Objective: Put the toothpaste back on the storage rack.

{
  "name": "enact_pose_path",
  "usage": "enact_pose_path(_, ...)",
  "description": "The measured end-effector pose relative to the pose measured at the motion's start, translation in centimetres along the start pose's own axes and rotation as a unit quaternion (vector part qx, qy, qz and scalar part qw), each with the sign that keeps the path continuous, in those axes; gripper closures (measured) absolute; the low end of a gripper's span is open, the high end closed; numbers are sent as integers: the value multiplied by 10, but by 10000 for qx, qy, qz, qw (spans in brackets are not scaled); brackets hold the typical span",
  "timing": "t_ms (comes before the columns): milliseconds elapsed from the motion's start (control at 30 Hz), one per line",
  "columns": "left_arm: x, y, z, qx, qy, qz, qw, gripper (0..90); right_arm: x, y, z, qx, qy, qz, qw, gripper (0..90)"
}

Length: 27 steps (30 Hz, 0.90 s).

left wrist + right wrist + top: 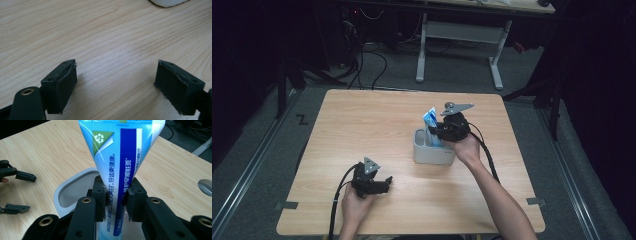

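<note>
A blue and white toothpaste tube stands upright with its lower end inside a grey oval holder. My right gripper is shut on the tube, one pad pressing each side. From above, the tube sticks out of the holder at the table's middle right, with the right gripper just right of it. My left gripper rests low near the front left of the table, its jaws wide apart over bare wood with nothing between them.
The wooden table is bordered by dark floor. A white desk frame and cables stand behind it. The holder's pale edge peeks in at the top of the left gripper view.
</note>
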State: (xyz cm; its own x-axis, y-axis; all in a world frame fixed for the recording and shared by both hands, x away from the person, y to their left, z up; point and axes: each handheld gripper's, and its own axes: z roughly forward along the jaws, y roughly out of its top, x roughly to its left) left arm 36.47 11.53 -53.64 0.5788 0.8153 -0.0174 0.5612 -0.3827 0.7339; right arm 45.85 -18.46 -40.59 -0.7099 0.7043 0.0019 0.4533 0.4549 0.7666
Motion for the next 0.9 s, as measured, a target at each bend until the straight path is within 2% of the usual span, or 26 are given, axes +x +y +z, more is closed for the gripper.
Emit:
enact_pose_path(133, 0, 0, 0, 6, -6, 0, 10000, 180, 2, -1, 3, 70, 20, -30, 10000, 718)
enact_pose_path(567, 0, 0, 0, -1, 0, 0, 10000, 180, 1, -1, 4, 44, 37, -20, 10000, 674)
enact_pose_path(733, 0, 0, 0, -2, 0, 0, 10000, 180, 0, -2, 4, 32, 7, 72, 10000, 558)
enact_pose_path(900, 0, 0, 0, 5, -5, 0, 10000, 180, 1, -2, 0, -57, 19, 88, 9999, 516)
